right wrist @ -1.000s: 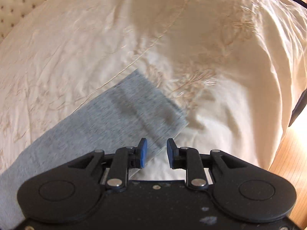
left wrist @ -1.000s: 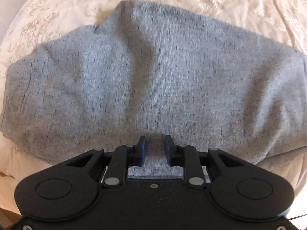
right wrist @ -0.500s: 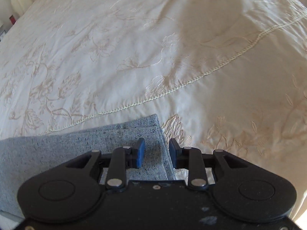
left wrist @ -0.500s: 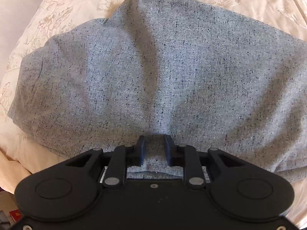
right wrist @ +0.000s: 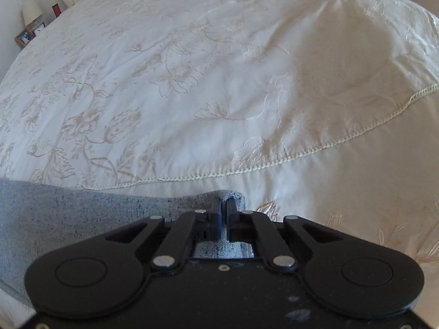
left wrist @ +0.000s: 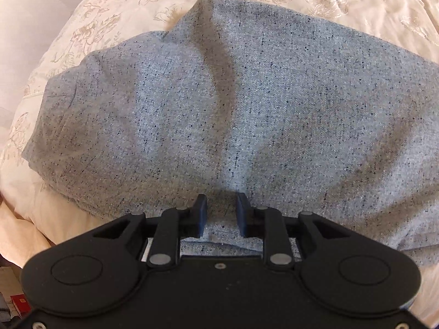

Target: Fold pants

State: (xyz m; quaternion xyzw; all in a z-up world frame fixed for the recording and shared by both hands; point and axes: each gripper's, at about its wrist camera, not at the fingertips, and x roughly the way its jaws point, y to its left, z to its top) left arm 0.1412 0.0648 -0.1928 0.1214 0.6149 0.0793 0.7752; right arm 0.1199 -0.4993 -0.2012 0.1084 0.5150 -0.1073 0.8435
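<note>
The grey pants (left wrist: 247,115) are lying spread on the embroidered bedspread (right wrist: 192,82), ahead of and beneath the left gripper (left wrist: 219,211), whose fingers are standing apart over the fabric. The right gripper (right wrist: 225,213) is pinching the pants' corner, fingers clamped together; a lamp (right wrist: 31,12) is standing far ahead-left.

- Left wrist cam sits right behind the left hand-held gripper (left wrist: 219,213), looking down its fingers, super close over the grey pants (left wrist: 247,104).
- Right wrist cam, same deal behind the right hand-held gripper (right wrist: 225,213), low, facing across the bed (right wrist: 192,82).
- Both views share pants and bedspread.
</note>
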